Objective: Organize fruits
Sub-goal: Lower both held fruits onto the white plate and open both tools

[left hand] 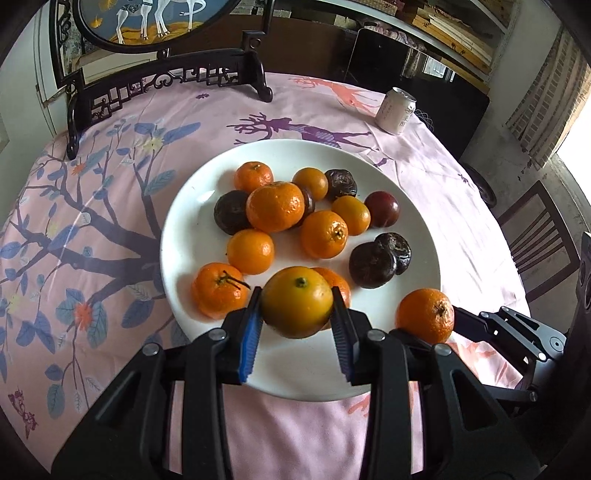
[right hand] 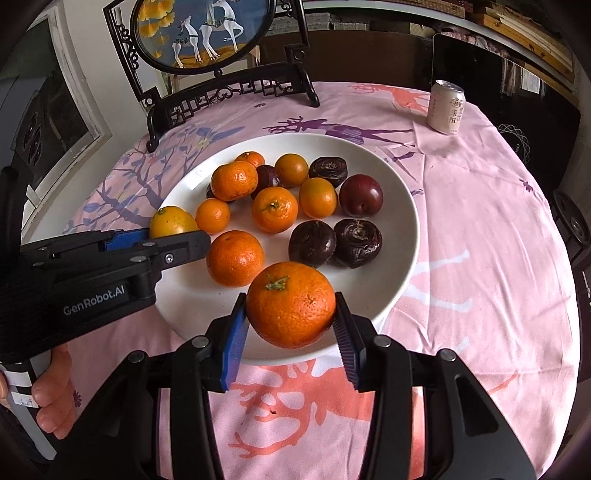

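Orange and dark purple fruit lies mixed on a white plate (left hand: 192,229) in the middle of the worktop (left hand: 424,173), which is covered in a pink printed cloth. The left hand-held gripper (left hand: 296,314) pinches a yellowish citrus fruit (left hand: 297,301) between its blue pads, held over the plate's near rim. The right hand-held gripper (right hand: 291,317) pinches a bright tangerine (right hand: 290,304) the same way, above the near edge of the plate.

Judging by the task, both fruits are about to be placed with their own kind. To do it well, each should be lowered until it rests on the plate before the jaws spread, since round fruit rolls easily. A bare patch on the near side of the plate looks like the safest landing spot.

The two grippers sit close beside each other, so moving one at a time would avoid a knock. The dark plums (right hand: 334,242) crowd the right of the plate. A drink can (right hand: 446,107) and a framed deer picture (right hand: 207,33) stand well apart at the back.
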